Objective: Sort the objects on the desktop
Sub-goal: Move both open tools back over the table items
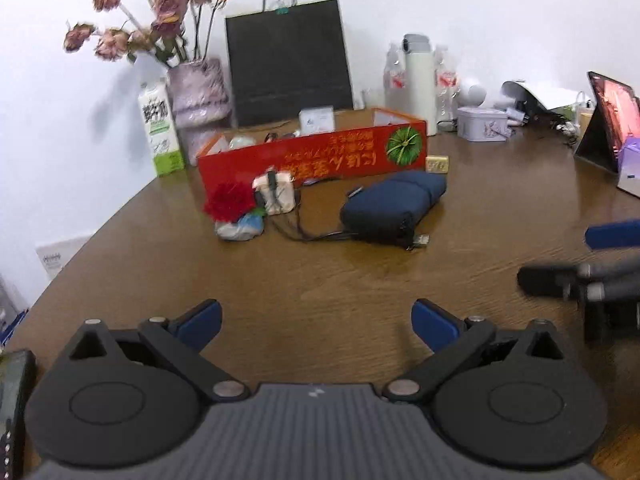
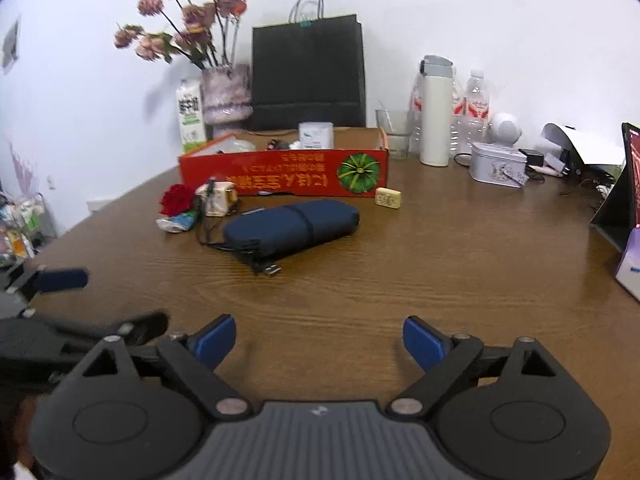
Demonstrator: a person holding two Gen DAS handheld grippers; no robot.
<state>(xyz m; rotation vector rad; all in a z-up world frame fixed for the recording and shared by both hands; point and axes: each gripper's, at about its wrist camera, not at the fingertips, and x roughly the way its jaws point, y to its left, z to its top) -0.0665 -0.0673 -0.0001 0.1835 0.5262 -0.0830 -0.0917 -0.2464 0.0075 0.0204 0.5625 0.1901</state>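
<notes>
A navy pouch (image 1: 394, 208) (image 2: 290, 224) lies mid-table with a black cable and USB plug (image 2: 270, 269) at its near end. Left of it sit a red fabric flower (image 1: 229, 202) (image 2: 176, 199) on a crumpled wrapper and a cream charger block (image 1: 274, 193) (image 2: 216, 199). Behind them stands a long red cardboard box (image 1: 312, 158) (image 2: 284, 174) holding small items. A small yellow box (image 1: 437, 164) (image 2: 387, 197) rests by its right end. My left gripper (image 1: 316, 324) is open over bare wood, well short of the objects. My right gripper (image 2: 319, 340) is open too, with nothing between its fingers.
Along the wall stand a vase of dried roses (image 1: 198, 92), a milk carton (image 1: 159, 132), a black paper bag (image 1: 288, 64), a white flask (image 2: 435, 120), water bottles, a glass (image 2: 394, 134) and a tin (image 2: 498, 168). A tablet on a stand (image 1: 608, 120) is at the right.
</notes>
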